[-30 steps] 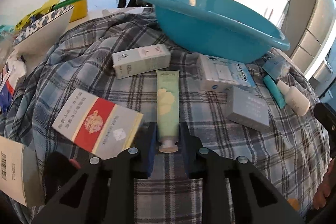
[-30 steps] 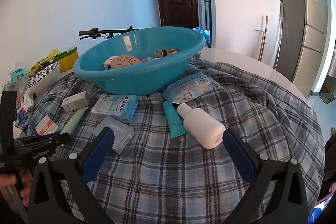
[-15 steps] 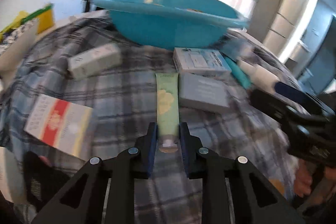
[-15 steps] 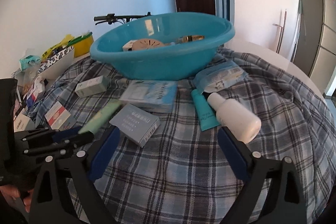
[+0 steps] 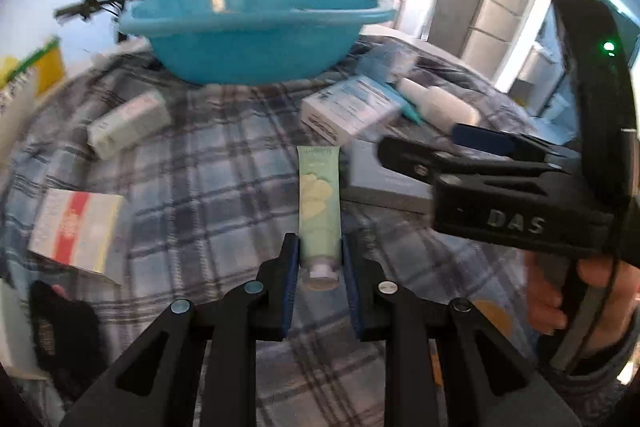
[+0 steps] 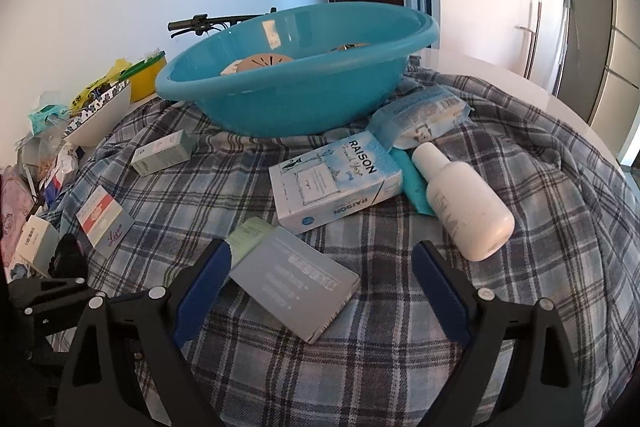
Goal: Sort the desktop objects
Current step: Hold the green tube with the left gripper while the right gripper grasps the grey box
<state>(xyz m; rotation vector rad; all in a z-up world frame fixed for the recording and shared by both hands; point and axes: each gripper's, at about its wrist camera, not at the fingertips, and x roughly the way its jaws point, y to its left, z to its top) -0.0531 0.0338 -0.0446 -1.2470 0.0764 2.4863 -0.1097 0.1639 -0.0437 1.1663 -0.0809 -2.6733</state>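
My left gripper [image 5: 319, 259] is shut on the cap end of a pale green tube [image 5: 320, 199], which points away toward the blue basin [image 5: 256, 39]. The tube's far end shows behind a grey box [image 6: 296, 279] in the right wrist view. That grey box lies on the plaid cloth between the fingers of my right gripper [image 6: 320, 267], which is open. Its left pad is close to the box's corner and its right pad is well clear. The basin [image 6: 296, 99] holds a round beige disc [image 6: 260, 61] and other small items.
A RAISON box [image 6: 332, 183], a white bottle [image 6: 464, 199], a teal tube [image 6: 412, 179] and a blue packet [image 6: 420, 115] lie right of centre. A small green-white box [image 6: 162, 153] and a red-striped box [image 6: 102, 217] lie left. Clutter lines the left table edge.
The left gripper has swung to the right with the tube, bringing the right gripper into its view. The right gripper has sunk toward the grey box and its jaws have narrowed a little.
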